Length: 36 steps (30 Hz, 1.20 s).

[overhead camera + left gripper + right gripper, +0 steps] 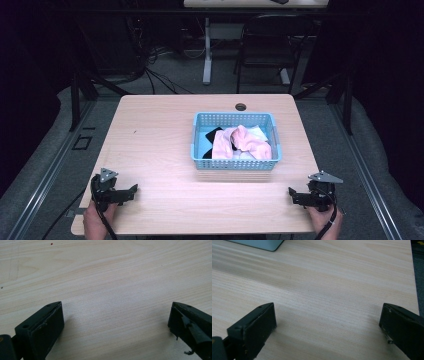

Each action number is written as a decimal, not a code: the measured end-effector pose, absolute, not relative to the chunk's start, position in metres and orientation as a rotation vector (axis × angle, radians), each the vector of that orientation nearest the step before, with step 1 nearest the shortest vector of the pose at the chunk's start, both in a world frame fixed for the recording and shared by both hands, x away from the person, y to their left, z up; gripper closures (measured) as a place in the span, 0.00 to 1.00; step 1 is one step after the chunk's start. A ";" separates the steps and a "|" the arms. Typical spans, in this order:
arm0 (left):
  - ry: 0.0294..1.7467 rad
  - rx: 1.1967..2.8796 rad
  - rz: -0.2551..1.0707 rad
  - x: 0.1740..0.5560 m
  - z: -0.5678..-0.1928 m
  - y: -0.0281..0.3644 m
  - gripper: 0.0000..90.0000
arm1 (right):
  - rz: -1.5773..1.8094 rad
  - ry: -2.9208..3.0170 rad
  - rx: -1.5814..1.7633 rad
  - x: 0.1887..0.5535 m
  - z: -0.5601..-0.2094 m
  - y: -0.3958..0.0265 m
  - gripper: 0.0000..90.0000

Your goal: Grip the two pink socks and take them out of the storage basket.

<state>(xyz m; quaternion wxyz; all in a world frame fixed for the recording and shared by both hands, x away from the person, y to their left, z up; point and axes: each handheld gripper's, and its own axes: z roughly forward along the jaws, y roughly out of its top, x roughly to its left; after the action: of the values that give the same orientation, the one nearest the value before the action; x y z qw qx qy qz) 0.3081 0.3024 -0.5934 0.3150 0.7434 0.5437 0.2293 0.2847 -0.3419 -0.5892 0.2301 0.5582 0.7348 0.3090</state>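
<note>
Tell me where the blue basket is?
In the high view, the blue basket sits right of the table's middle, just below the round cable hole, holding pink cloth.

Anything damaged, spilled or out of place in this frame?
Only wear: the left tongs have a torn, peeling pad on one jaw. Clothes sit jumbled inside the blue basket; nothing has spilled onto the table.
</note>
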 end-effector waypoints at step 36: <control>1.434 1.959 0.608 0.308 -0.593 0.302 0.01 | 0.765 2.147 1.616 0.289 -0.574 -0.335 0.02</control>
<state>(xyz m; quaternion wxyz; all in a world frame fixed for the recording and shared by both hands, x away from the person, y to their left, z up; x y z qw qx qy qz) 0.3079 0.3021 -0.5933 0.3139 0.7433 0.5439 0.2307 0.2893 -0.3346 -0.5738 0.1728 0.5698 0.7568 0.2697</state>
